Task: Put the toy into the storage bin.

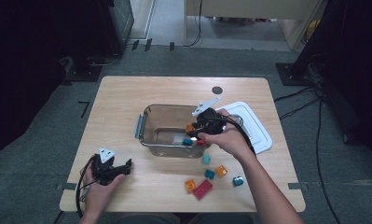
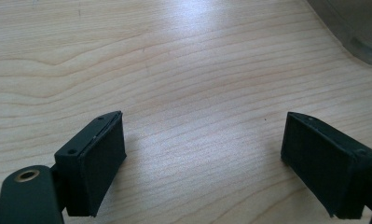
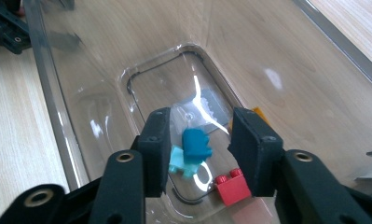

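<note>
Four bricks [image 3: 195, 143] inside the clear tub [image 3: 58, 116].

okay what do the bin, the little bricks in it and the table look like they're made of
Bin: clear, glossy plastic, probably; the wood shows through it and glare streaks its floor.
Bricks: moulded, smooth plastic by their look, with studs and solid colours.
Table: wood or wood-look laminate, with a pale matte grain.

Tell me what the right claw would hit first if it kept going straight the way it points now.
Most likely the dark teal brick, which sits between the open jaws of the right claw inside the clear container. Whether the brick already rests on the container's floor is hard to judge; a light teal brick lies just beside it.
</note>
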Tool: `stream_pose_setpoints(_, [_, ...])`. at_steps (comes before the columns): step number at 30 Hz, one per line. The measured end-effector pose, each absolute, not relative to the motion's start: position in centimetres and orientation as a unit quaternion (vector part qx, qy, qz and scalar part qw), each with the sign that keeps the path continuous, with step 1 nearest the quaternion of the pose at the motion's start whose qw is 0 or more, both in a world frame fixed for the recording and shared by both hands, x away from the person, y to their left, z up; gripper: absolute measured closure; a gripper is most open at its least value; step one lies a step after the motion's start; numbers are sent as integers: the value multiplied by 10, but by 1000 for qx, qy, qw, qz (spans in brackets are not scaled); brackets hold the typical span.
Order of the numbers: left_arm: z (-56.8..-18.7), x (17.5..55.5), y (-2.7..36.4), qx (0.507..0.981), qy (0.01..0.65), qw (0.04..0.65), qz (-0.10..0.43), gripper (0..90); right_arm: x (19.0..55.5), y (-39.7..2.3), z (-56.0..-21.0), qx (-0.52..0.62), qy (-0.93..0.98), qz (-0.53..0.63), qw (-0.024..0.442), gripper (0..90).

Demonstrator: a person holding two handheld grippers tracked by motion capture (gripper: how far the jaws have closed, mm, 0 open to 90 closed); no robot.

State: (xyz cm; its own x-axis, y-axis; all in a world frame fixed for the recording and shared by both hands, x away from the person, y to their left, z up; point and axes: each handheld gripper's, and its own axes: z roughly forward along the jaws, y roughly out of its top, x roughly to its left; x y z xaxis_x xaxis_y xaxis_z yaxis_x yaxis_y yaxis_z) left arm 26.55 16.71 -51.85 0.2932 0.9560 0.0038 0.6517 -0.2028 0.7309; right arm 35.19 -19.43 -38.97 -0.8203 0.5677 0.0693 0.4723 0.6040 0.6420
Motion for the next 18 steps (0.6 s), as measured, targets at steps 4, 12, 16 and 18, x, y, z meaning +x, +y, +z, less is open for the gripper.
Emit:
stream_pose_setpoints(4, [-519,266,167,737,545,320,239,132,348,-197,-387,292,887,348,83,476])
stream_pose_setpoints(12, [-519,266,167,737,545,320,239,132,342,-211,-379,306,865,382,109,166])
stream_pose_setpoints(16, [-519,266,167,737,545,320,239,132,340,-221,-376,322,853,392,125,146])
stream_pose_setpoints(18, [-519,266,167,737,545,320,239,132,339,-227,-375,329,846,399,130,146])
